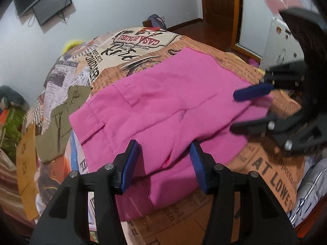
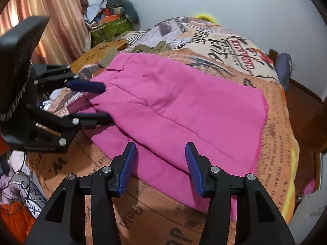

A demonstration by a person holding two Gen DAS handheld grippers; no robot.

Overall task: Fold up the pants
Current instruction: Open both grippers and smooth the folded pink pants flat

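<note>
On the bed, spread over a bedspread printed with newspaper-style lettering, we see the pink pants lying folded into a broad, fairly flat shape, with the waistband and a pocket flap toward the far-left side in the left wrist view. Our left gripper hovers at the near edge of the cloth with its blue-padded fingers spread apart, nothing between them (pink fabric shows through the gap, but below it). Our right gripper is likewise held wide, its fingers above the near hem of the pants and not touching the cloth as far as we can tell. In the left wrist view the right gripper enters from the right side, its parted tips over the pants' edge there; in the right wrist view the left gripper enters from the left, its fingers also parted at the pants' other end. Just beyond the pants, an olive-green garment lies on the bed, touching or nearly touching the waistband end. A dark screen hangs on the pale wall, and curtains hang at the left in the right wrist view.
</note>
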